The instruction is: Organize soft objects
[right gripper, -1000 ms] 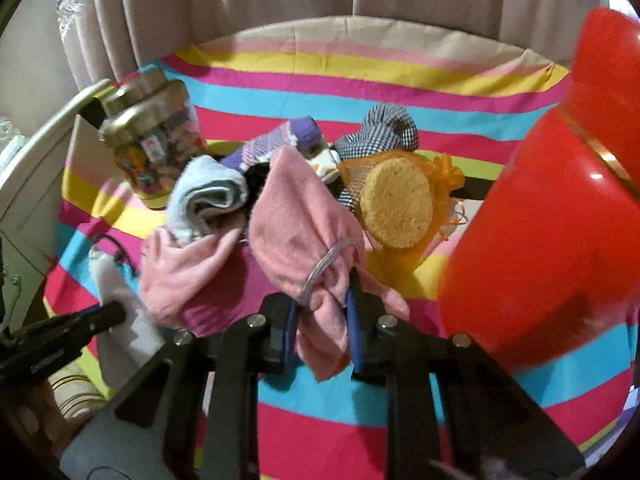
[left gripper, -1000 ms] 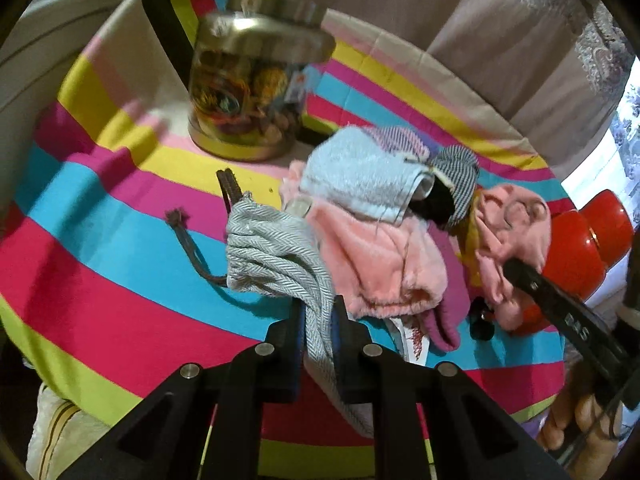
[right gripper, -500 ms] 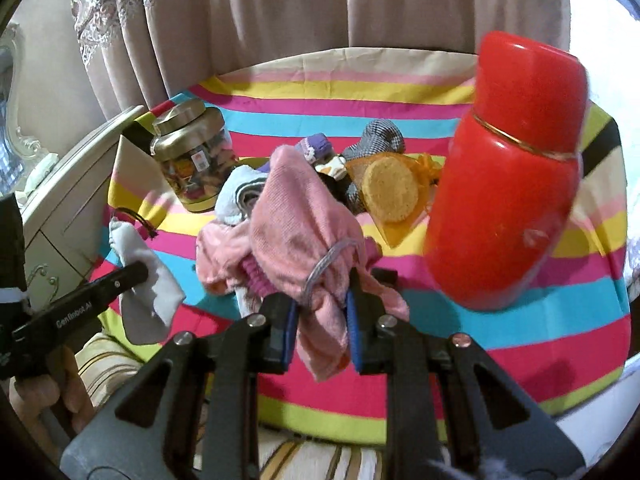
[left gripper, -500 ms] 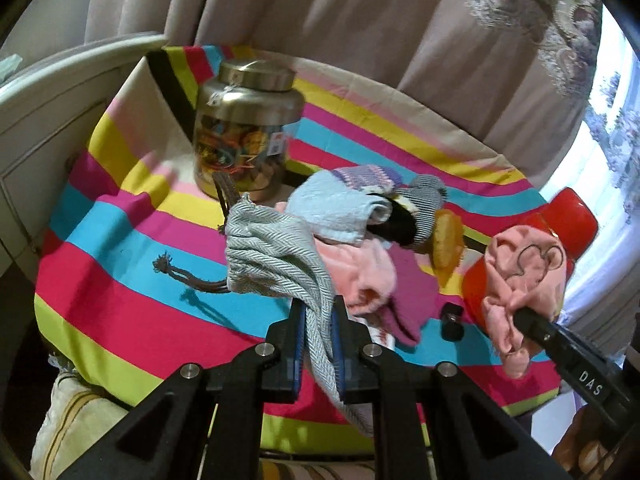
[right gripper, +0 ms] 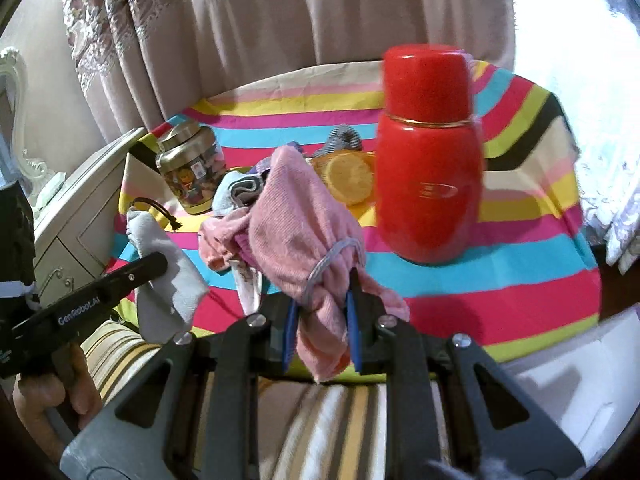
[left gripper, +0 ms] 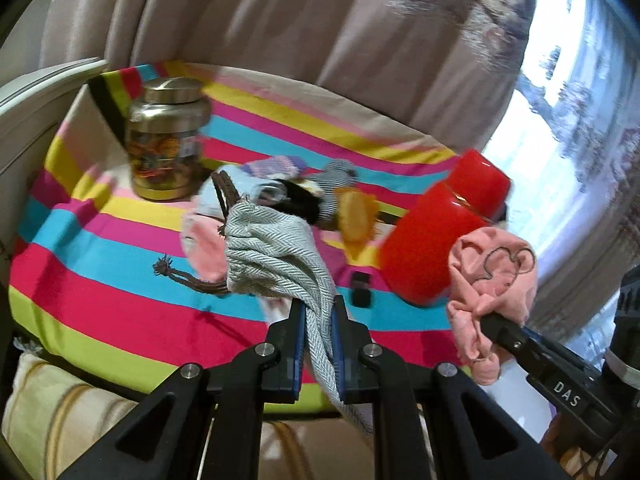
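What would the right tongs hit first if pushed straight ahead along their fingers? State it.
Beyond the pink cloth clamped in the right tongs, probably the pile of soft items on the striped tablecloth; depth is uncertain.

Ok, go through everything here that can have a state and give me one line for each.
left gripper: shut on the grey drawstring pouch
grey drawstring pouch: cinched closed, lifted, cord dangling
right gripper: shut on the pink cloth
pink cloth: bunched, lifted off the pile
red thermos: upright, cap on
glass jar: upright, metal lid on
pile of socks and cloths: heaped, unsorted on the striped tablecloth
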The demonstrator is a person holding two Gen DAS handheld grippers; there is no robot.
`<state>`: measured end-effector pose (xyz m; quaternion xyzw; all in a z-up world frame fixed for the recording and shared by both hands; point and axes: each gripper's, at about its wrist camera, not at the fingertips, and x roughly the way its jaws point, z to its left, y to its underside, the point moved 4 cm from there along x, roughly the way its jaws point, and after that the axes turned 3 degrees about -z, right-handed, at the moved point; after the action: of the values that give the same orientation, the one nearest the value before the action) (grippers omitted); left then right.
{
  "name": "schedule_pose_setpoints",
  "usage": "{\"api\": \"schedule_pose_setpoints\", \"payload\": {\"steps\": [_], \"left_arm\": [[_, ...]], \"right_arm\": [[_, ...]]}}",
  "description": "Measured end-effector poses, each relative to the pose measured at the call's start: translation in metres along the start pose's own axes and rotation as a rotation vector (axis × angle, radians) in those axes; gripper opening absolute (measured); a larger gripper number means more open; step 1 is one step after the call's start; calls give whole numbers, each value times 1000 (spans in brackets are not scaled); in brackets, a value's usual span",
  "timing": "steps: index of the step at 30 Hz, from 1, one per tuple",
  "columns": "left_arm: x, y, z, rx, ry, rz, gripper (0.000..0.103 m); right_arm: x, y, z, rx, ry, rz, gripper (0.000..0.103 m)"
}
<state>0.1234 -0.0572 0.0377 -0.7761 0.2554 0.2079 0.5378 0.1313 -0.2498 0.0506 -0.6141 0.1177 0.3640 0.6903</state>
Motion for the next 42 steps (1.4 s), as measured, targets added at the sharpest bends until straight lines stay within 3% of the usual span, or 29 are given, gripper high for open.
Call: {"api": "schedule_pose_setpoints", "payload": {"steps": [10, 17, 31, 34, 36, 38, 42], "left_arm": [[-9, 22, -63, 61, 163, 47, 12], [-8, 52, -124, 169, 261, 123, 12], [2, 117, -228, 386, 384, 278, 13], [6, 127, -244, 428, 414, 319, 20], [8, 136, -253, 453, 432, 351, 33], [10, 138, -256, 468, 434, 354, 52], [6, 130, -250, 454, 408, 326, 63]], "right_arm": [[-46, 26, -50, 79, 73, 4, 24], [-65, 50, -90, 129, 117, 40, 24], [-103, 88, -161, 213, 169, 71, 28], [-110, 92, -175, 240, 190, 66, 31], [-113, 95, -184, 260, 200, 68, 36], [-115, 97, -189, 278, 205, 67, 47], [-116, 97, -189, 278, 206, 63, 60]]}}
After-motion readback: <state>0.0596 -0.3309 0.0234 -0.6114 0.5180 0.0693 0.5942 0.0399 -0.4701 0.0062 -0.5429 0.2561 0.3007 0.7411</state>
